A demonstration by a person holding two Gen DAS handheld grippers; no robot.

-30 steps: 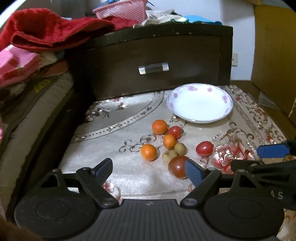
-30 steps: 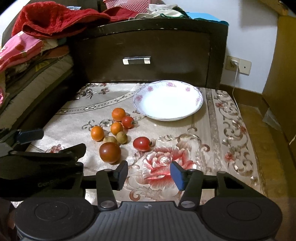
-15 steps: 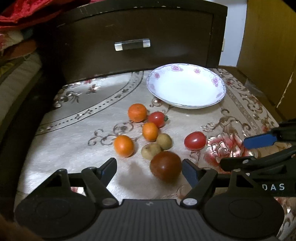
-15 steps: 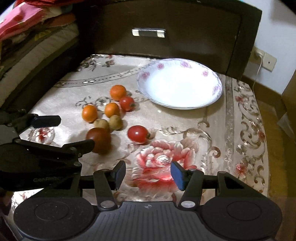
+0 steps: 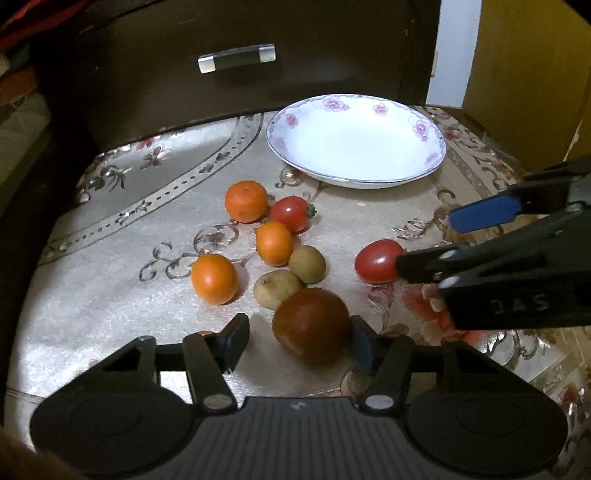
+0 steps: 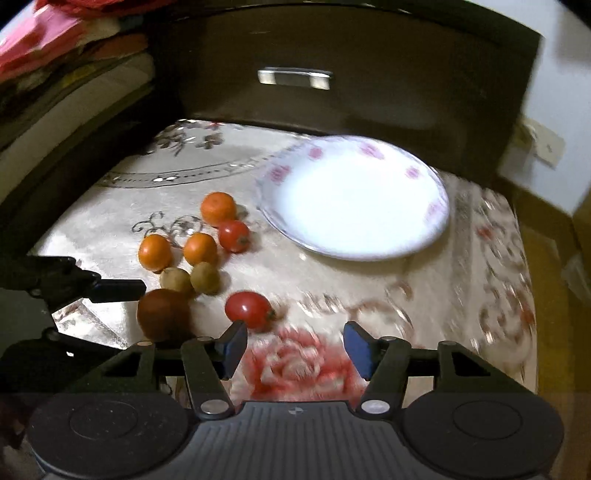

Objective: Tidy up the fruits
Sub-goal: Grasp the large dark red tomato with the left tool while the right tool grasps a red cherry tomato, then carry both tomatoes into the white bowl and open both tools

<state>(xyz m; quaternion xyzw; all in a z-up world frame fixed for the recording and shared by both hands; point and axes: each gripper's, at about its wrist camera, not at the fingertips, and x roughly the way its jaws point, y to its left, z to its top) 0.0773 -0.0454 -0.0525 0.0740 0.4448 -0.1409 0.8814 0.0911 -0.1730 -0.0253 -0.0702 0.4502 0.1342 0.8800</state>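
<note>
Only right view shows wall socket (image 6: 546, 146), red fabric (image 6: 44, 29)

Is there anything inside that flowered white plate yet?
No. The plate is bare; its whole white bowl shows in both views. All the fruit lies on the cloth in front of it. What is under the plate is hidden.
</note>
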